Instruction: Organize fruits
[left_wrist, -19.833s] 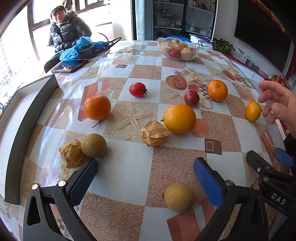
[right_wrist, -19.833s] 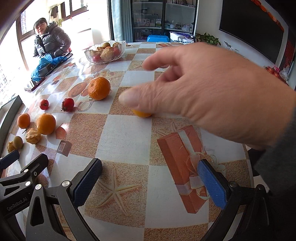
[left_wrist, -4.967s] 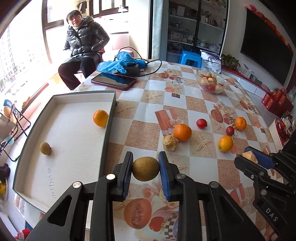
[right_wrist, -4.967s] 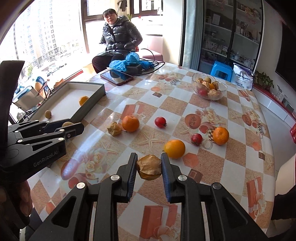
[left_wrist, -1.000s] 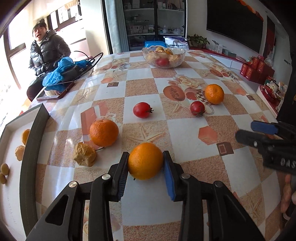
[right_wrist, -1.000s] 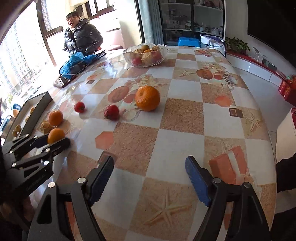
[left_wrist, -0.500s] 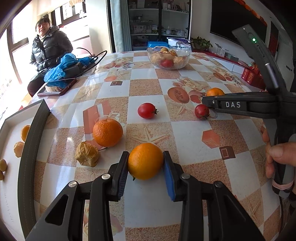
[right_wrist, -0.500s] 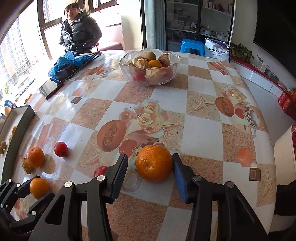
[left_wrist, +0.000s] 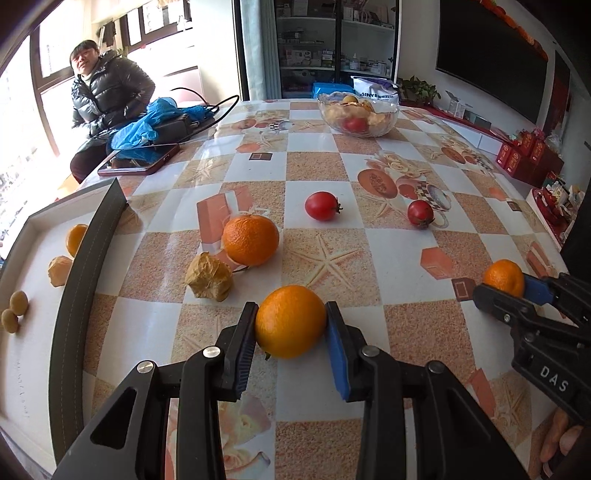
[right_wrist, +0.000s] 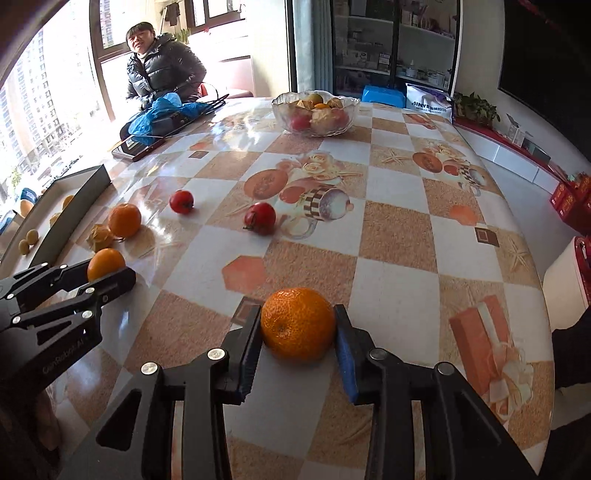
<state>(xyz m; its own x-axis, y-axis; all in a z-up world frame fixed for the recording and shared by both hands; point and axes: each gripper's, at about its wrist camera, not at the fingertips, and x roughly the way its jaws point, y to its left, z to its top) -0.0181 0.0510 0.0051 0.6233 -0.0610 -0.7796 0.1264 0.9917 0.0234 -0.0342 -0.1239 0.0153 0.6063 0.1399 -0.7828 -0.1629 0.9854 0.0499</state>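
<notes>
**A:** Your left gripper (left_wrist: 290, 325) has its two pads pressed on the smooth orange (left_wrist: 290, 320). Your right gripper (right_wrist: 297, 328) is squeezing the bumpy orange (right_wrist: 298, 324) the same way. Both fruits sit near your edge of the table (right_wrist: 399, 236).

**B:** So where should you take them?

**A:** I think to the white tray (left_wrist: 33, 354) at the table's left edge. It already holds a small orange (left_wrist: 75, 238), a papery husk fruit (left_wrist: 59, 270) and two little brown fruits (left_wrist: 14, 312).

**B:** How do you do that well?

**A:** Keep both grips firm but soft, so the round fruit can't slip out. Lift high enough to clear the tray's dark wall (left_wrist: 79, 295). Go left first with your left hand, so your two grippers don't bump.

**B:** What is in your way?

**A:** Another orange (left_wrist: 250, 240) and a husk fruit (left_wrist: 209, 277) lie between you and the tray. Pass over them, not through them. Two tomatoes (left_wrist: 322, 206) wait farther out, toward the middle of the table.

**B:** And when you set them down?

**A:** Pick a bare spot in the tray, lower until the fruit rests, then let go slowly so it won't roll.
</notes>
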